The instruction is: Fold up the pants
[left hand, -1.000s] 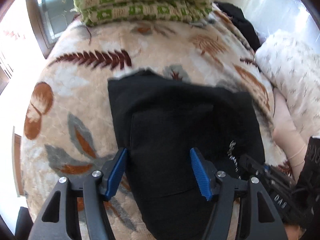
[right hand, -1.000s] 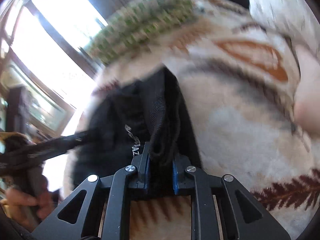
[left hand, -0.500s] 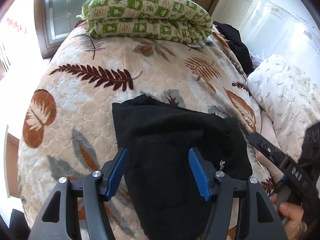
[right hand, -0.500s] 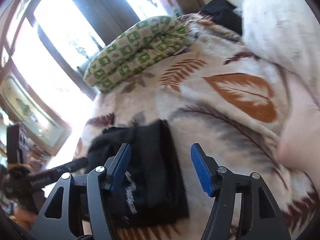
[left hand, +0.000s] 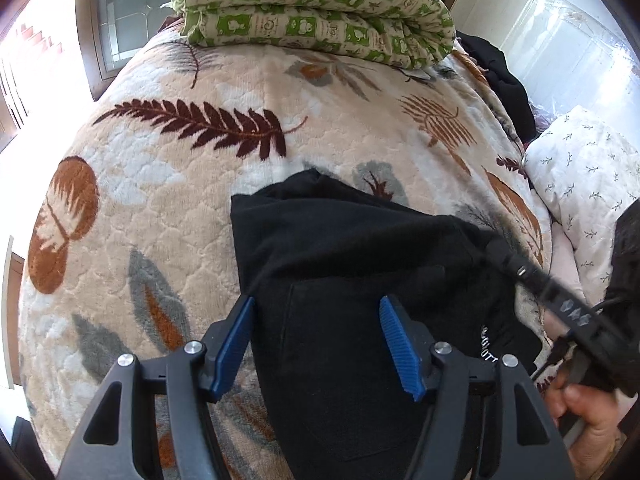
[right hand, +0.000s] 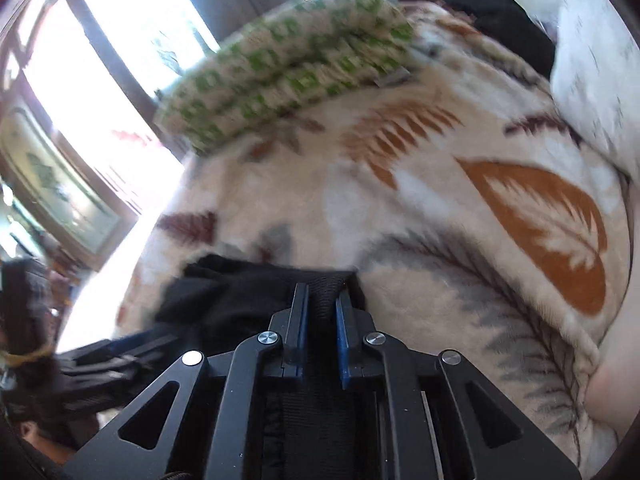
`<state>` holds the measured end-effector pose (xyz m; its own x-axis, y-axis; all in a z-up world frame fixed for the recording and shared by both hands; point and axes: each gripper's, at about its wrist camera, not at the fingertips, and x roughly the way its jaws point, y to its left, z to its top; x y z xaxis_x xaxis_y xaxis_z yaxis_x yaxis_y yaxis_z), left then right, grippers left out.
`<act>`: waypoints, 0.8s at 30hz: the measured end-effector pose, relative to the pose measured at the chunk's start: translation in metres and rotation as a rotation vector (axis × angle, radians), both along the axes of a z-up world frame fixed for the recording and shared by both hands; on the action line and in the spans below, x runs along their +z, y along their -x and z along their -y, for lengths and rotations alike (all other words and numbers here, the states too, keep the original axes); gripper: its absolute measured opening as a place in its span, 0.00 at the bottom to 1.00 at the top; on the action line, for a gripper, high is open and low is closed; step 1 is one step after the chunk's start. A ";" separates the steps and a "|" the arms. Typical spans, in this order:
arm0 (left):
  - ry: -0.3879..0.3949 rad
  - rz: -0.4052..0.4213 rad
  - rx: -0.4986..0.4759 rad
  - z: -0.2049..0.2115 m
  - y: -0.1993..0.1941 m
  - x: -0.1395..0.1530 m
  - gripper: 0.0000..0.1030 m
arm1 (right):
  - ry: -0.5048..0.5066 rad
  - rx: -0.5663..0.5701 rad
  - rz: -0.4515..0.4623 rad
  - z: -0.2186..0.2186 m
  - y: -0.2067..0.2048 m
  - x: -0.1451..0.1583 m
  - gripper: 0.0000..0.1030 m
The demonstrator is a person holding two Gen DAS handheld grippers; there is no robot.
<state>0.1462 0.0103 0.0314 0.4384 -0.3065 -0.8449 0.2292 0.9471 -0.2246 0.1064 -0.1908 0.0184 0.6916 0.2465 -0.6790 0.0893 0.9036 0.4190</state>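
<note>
Folded black pants [left hand: 360, 264] lie on a leaf-patterned blanket [left hand: 200, 208]. My left gripper [left hand: 316, 304] hovers over their near part, its jaws opening; the blue pads stand apart and press on nothing. In the right wrist view my right gripper [right hand: 322, 296] has its jaws closing tight on a ribbed edge of the pants [right hand: 240, 292], with black cloth pinched between the pads. In the left wrist view the right gripper [left hand: 496, 250] reaches in blurred at the pants' right edge, and a hand [left hand: 588, 412] holds it.
A folded green-and-white quilt [left hand: 316, 12] lies across the far end of the bed. Dark clothing [left hand: 496, 72] and a white patterned pillow [left hand: 588, 184] sit along the right side. Bright windows stand behind and to the left.
The right gripper let go of the pants, stood open over them half a second ago, and has now shut on their edge. The left gripper has drifted slightly, still open.
</note>
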 end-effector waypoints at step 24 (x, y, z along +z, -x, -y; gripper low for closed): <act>0.045 0.001 -0.065 -0.025 0.088 0.016 0.63 | -0.034 0.058 -0.001 -0.004 0.092 0.024 0.10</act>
<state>0.0584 0.0348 0.0476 0.4169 -0.3721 -0.8293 0.2903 0.9191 -0.2664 0.0146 -0.1866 0.0421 0.6746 0.3090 -0.6704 0.0383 0.8923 0.4497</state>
